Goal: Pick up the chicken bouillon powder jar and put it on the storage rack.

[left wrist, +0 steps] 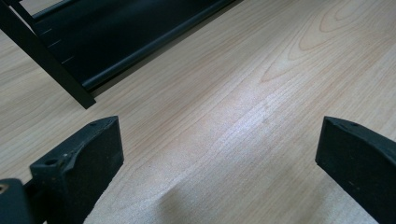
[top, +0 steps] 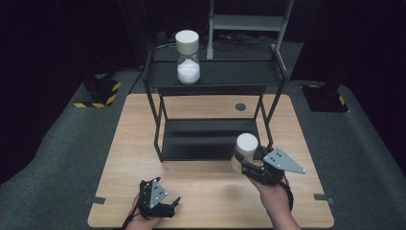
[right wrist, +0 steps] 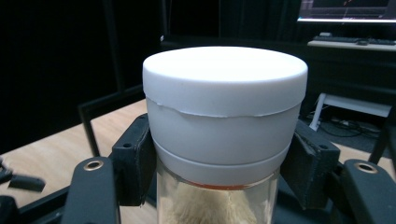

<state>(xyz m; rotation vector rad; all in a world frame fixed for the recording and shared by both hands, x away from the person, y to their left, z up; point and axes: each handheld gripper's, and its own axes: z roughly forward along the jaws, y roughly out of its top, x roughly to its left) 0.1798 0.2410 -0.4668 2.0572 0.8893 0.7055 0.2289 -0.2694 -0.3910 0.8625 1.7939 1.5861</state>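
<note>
An hourglass with a white cap and white sand stands upright on the left of the black rack's top shelf. A second hourglass with a white cap and beige sand is held upright above the table in front of the rack's right legs. My right gripper is shut on it. In the right gripper view the pads press on both sides of its cap. My left gripper rests near the table's front left edge, and its jaws stand open over bare wood.
The rack's lower shelf sits on the wooden table. A grey round plug lies in the tabletop behind it. Black-and-yellow striped feet stand on the floor at left, a dark base at right, and a grey frame behind.
</note>
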